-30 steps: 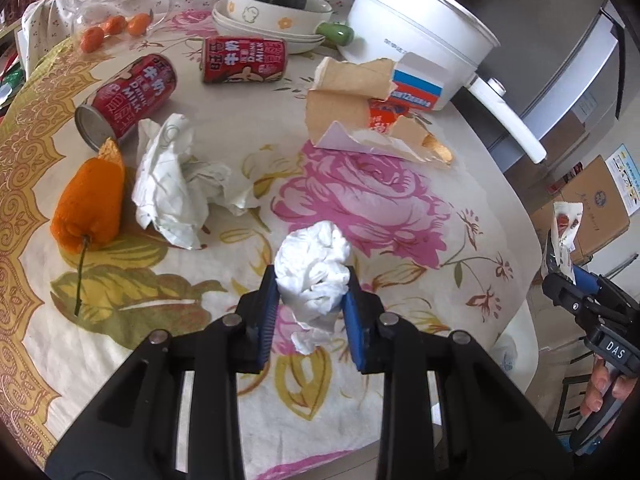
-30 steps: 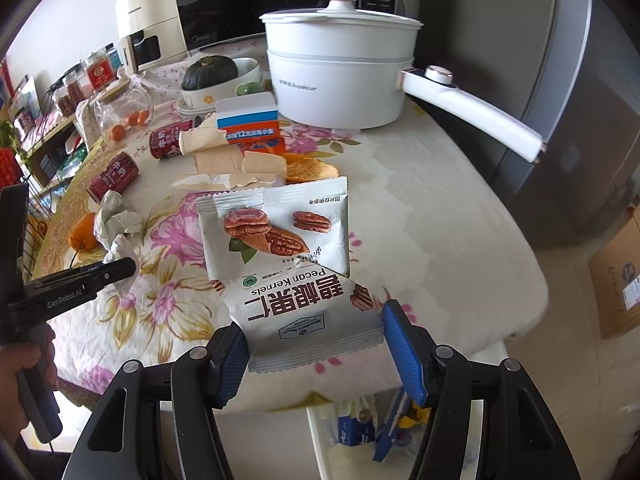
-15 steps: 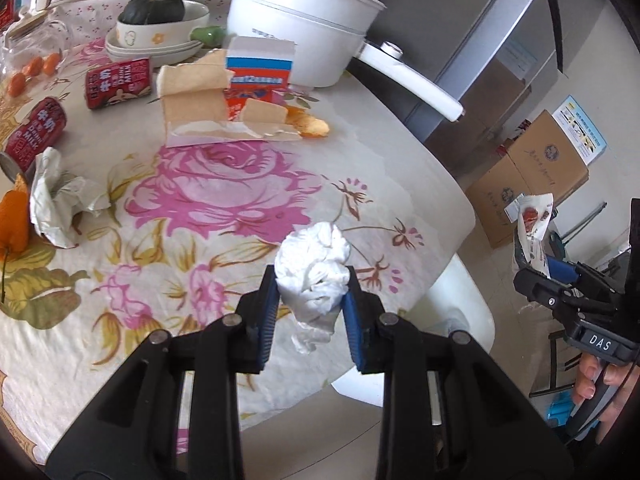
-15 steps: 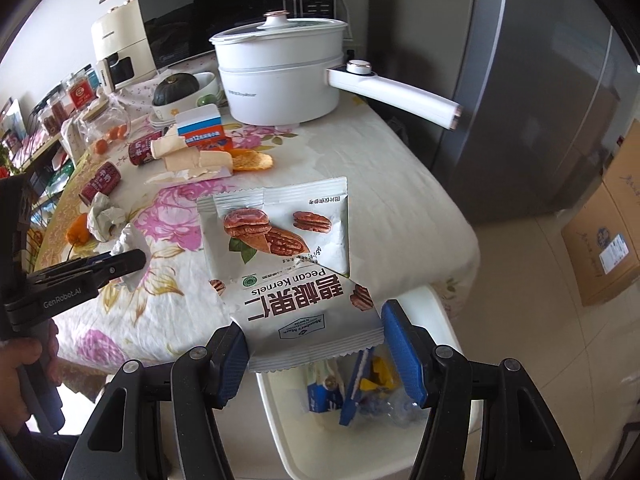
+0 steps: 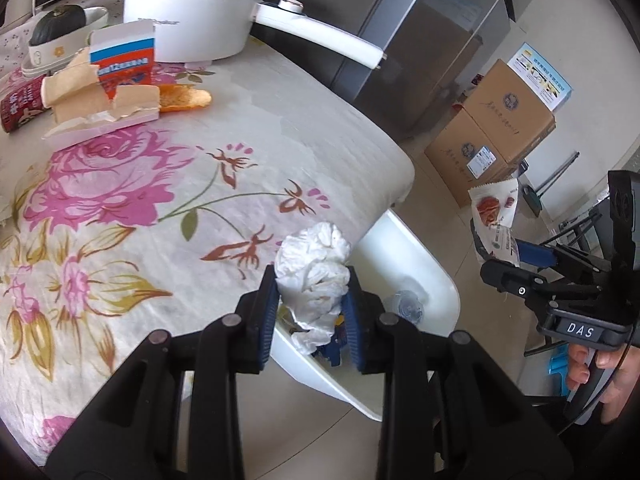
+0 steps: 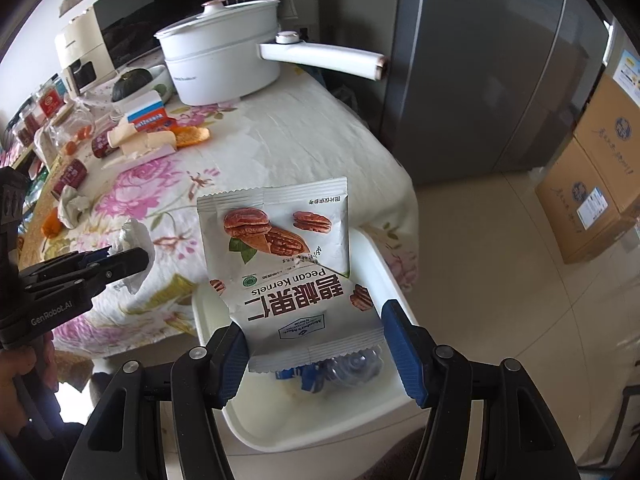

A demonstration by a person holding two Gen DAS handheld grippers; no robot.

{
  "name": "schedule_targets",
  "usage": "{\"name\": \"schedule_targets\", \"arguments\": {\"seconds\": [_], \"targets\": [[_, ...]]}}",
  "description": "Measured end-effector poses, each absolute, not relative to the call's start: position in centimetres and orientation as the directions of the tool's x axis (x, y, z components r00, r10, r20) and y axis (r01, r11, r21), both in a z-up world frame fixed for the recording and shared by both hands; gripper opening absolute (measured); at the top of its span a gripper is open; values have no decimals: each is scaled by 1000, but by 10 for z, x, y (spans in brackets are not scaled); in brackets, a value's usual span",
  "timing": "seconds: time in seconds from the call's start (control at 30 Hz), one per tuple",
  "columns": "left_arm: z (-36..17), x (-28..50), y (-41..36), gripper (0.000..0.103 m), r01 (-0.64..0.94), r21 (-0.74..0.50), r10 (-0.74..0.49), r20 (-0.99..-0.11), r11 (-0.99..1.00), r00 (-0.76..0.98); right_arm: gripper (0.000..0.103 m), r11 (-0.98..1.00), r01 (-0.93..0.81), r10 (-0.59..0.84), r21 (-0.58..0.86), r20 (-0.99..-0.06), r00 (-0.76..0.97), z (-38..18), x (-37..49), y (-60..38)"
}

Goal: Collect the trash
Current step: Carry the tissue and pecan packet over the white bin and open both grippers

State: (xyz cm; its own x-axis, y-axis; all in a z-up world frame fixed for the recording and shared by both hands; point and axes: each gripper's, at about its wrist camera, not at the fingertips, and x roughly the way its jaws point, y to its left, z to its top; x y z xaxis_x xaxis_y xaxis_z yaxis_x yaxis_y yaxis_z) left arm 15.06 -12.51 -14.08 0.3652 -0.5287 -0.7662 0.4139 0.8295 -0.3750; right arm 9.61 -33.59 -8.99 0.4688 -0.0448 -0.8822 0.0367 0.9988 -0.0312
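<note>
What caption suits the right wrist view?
Right gripper holds a pecan kernel packet above the white bin beside the table.

Your floral-clothed tabletop (image 5: pixel 280 128) carries a white electric pot (image 5: pixel 192 12), torn carton (image 5: pixel 116 80), red cans (image 6: pixel 74 172) and crumpled paper (image 6: pixel 72 204).

Two cans (image 6: pixel 103 145) (image 6: pixel 74 172); two boxes (image 5: pixel 510 98) (image 5: pixel 468 158) — one pot (image 6: pixel 220 64).

Black left hand-held gripper (image 5: pixel 313 312), blue ribbed pads (image 5: pixel 269 317), silver pivot screws, bare-skinned fingers
</note>
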Motion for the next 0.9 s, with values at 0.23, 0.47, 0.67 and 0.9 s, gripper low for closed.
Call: {"name": "schedule_targets", "arguments": {"seconds": [0.23,0.47,0.67,0.9], "targets": [[-151,143,-159,33,478,-358,-542,-772,802,331,64,997,66,-67,-42,-898,436,-100,82,-362],[-152,139,-179,57,505,-317,-522,-783,803,338,65,995,88,-81,-48,-901,426,-100,76,-379],[-159,142,-182,85,449,-184,-372,-849,874,376,65,995,84,-83,-52,-905,418,-102,77,-381],[-161,144,-170,85,412,-154,-322,-868,898,378,65,996,71,-79,-54,-907,413,-102,78,-375]]}}
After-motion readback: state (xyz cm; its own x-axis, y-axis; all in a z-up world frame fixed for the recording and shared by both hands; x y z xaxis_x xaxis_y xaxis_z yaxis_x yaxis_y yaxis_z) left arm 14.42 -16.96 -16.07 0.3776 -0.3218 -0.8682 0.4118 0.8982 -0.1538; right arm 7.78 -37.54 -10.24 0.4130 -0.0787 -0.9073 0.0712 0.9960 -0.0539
